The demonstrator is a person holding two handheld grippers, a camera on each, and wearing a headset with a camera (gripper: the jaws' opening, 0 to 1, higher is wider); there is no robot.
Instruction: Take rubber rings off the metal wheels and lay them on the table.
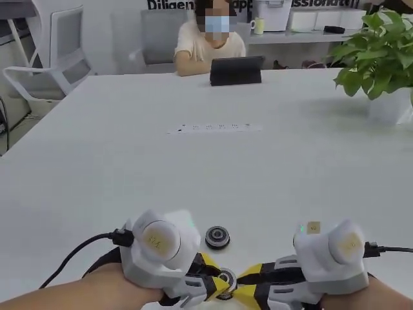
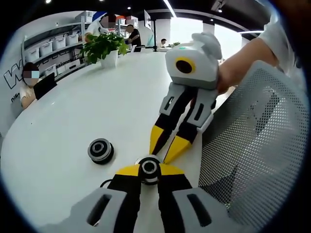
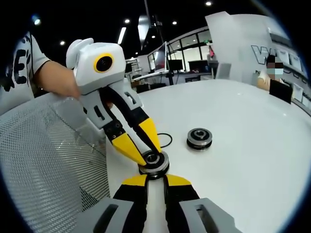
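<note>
Between my two grippers, near the table's front edge, is a small metal wheel with a black rubber ring around its rim. My left gripper is shut on this wheel from the left. From the opposite side, my right gripper has its jaws almost together and its tips pinching the wheel's rubber rim. A second wheel lies flat on the table just beyond. A thin black ring lies loose on the table beside the grippers.
A power strip lies mid-table. A person sits at the far side behind a black tablet. A potted plant stands far right. A mesh chair back is close behind the grippers. Chairs stand far left.
</note>
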